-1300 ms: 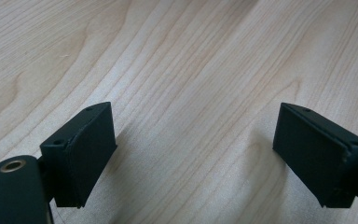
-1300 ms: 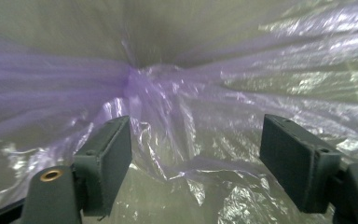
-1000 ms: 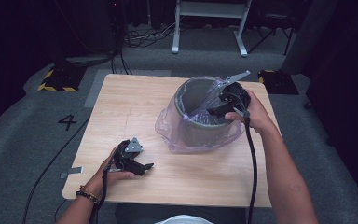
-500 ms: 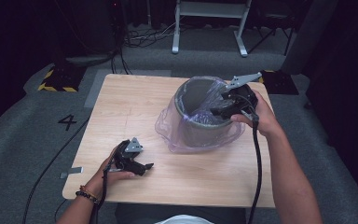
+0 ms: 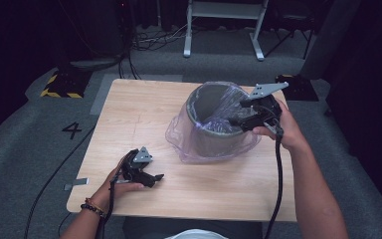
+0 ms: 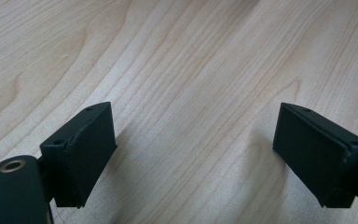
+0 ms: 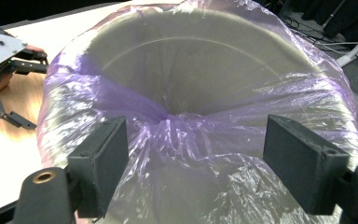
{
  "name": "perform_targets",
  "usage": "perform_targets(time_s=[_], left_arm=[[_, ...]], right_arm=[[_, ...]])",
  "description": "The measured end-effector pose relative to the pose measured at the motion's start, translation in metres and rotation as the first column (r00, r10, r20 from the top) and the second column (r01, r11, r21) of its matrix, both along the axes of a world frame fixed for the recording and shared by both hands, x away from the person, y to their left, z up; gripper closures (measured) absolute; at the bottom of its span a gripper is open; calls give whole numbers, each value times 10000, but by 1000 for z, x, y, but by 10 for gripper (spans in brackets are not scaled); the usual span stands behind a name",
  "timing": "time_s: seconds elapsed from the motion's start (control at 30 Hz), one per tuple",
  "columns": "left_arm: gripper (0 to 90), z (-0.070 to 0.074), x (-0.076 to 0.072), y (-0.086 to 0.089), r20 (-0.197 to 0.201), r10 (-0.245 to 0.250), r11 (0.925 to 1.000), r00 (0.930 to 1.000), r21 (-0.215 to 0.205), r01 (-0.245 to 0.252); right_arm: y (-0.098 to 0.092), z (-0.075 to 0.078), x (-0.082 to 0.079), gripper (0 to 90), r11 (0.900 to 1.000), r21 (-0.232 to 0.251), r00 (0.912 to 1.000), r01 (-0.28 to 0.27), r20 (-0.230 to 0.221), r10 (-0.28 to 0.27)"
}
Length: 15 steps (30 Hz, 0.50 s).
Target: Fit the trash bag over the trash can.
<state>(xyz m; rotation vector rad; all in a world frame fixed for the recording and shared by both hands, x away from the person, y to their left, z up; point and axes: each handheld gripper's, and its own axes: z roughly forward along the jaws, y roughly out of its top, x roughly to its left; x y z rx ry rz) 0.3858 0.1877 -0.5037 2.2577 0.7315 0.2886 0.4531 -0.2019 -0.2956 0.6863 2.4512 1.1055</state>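
Observation:
A grey round bin stands on the wooden table, right of the middle. A thin purple plastic bag is draped over it and hangs loose down its outside. My right gripper sits at the bin's right rim, pointing in over the opening. In the right gripper view its jaws stand open, with bunched purple bag between them and neither pad pressing on it; the bin's grey inside lies beyond. My left gripper rests open on the table near the front left, with bare wood between its jaws.
Behind the table, a white metal frame stands on the floor beside loose cables. A yellow-and-black striped block lies at the back left. A "4" is marked on the grey floor left of the table.
My right hand has drawn back to the right, from over the bin's opening to its right rim, rising a little. The left hand has kept still.

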Motion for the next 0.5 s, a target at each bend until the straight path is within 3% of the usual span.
perform_targets(time_s=[0.5], left_arm=[[127,0,0,0,-3,2,10000,10000,-3,-2]], right_arm=[[-14,-2,-21,223,9994,-161,9986,294,448,-286]])
